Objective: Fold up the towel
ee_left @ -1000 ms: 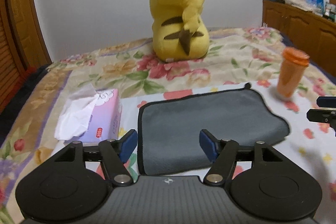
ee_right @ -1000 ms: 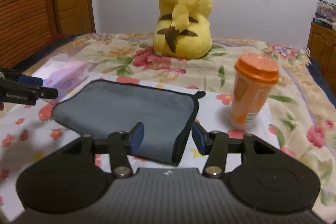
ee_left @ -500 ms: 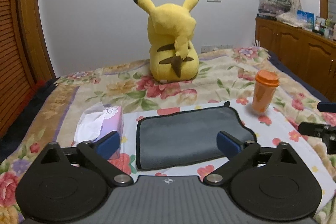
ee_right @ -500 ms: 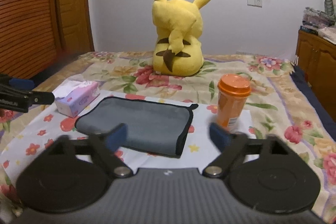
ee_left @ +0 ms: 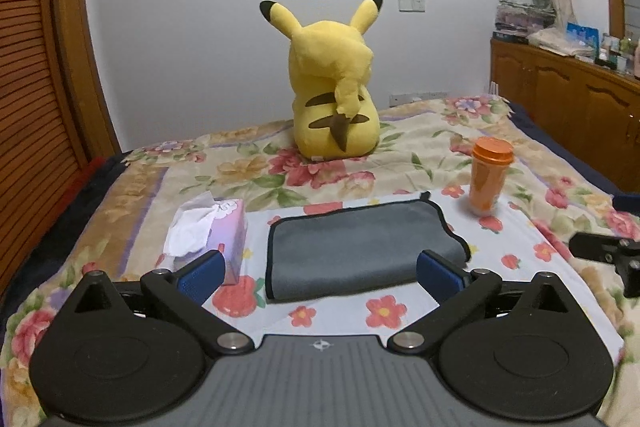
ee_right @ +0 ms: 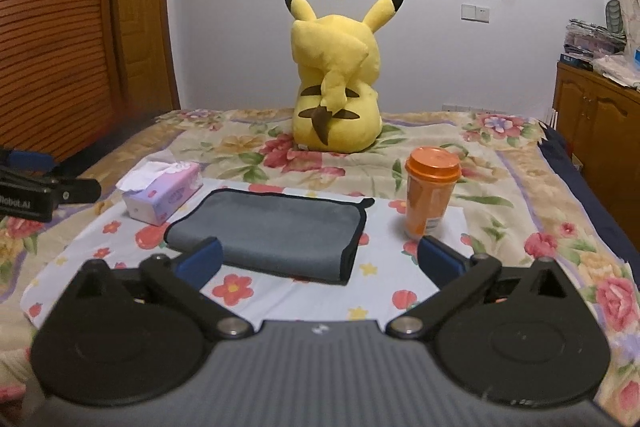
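A grey towel with black trim [ee_left: 360, 249] lies folded flat on a white flowered cloth [ee_left: 516, 247] on the bed. It also shows in the right wrist view [ee_right: 272, 233]. My left gripper [ee_left: 320, 277] is open and empty, held back from and above the towel's near edge. My right gripper [ee_right: 320, 263] is open and empty, also back from the towel's near edge. Each gripper shows at the edge of the other's view: the right one [ee_left: 600, 253], the left one [ee_right: 44, 191].
A yellow Pikachu plush [ee_left: 334, 95] sits at the back of the bed. An orange lidded cup [ee_right: 430, 191] stands right of the towel. A pink tissue box [ee_left: 212, 231] lies left of it. Wooden cabinets [ee_left: 572, 107] stand at the right, a wooden door [ee_right: 80, 39] at the left.
Both grippers have pulled back and up from the towel and opened wide. The towel stays folded on the cloth.
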Demonstrator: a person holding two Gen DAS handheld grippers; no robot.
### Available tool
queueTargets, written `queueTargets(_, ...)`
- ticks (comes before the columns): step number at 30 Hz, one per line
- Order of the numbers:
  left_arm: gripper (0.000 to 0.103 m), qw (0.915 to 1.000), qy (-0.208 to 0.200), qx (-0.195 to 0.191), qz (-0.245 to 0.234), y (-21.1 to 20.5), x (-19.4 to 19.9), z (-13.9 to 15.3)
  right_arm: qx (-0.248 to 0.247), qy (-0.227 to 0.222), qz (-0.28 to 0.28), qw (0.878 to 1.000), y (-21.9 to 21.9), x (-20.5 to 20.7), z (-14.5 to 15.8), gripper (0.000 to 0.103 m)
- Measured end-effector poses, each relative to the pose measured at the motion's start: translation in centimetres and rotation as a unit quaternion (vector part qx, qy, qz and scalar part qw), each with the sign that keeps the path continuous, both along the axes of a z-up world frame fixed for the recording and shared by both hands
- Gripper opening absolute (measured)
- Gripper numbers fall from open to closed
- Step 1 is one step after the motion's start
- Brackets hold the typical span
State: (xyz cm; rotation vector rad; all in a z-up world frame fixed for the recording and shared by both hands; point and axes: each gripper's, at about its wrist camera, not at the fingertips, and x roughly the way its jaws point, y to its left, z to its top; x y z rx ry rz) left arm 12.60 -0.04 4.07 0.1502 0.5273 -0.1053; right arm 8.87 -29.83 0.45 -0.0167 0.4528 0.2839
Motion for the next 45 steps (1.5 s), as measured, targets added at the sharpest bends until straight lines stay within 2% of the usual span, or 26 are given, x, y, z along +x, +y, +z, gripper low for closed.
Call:
queueTargets(13, 0.103, 0.9998, 0.006, -0.011, -0.012, -1.0, -3.9, -1.0, 0.005, -0.008, 0.004, 1.000, 0.3, -3.2, 0.2, 0.103)
queueTargets(20, 0.103, 0.9998, 0.016, -0.009, -0.009, -1.0, -5.3, -2.4, 0.012, 0.002, -0.001, 1.000, 0.3, -4.6, -1.0, 0.103)
queueTargets(25, 0.103, 0.9996, 0.022, -0.020, -0.001, -0.8, -6.2, -3.2, -0.003, -0.002, -0.008, 1.000, 0.7, -5.5, -1.4, 0.103)
queueTargets(35, 0.103, 0.9985, 0.041, -0.036, 0.007, -0.8, -8.3, -5.1, 0.004, 0.002, -0.003, 1.000, 1.0, -7.5, -2.6, 0.103)
queueTargets(45, 0.103, 0.9990, 0.033, -0.030, 0.008, -1.0, -9.4, -6.3, -0.006, 0.010, -0.011, 1.000, 1.0, -8.7, -4.3, 0.103)
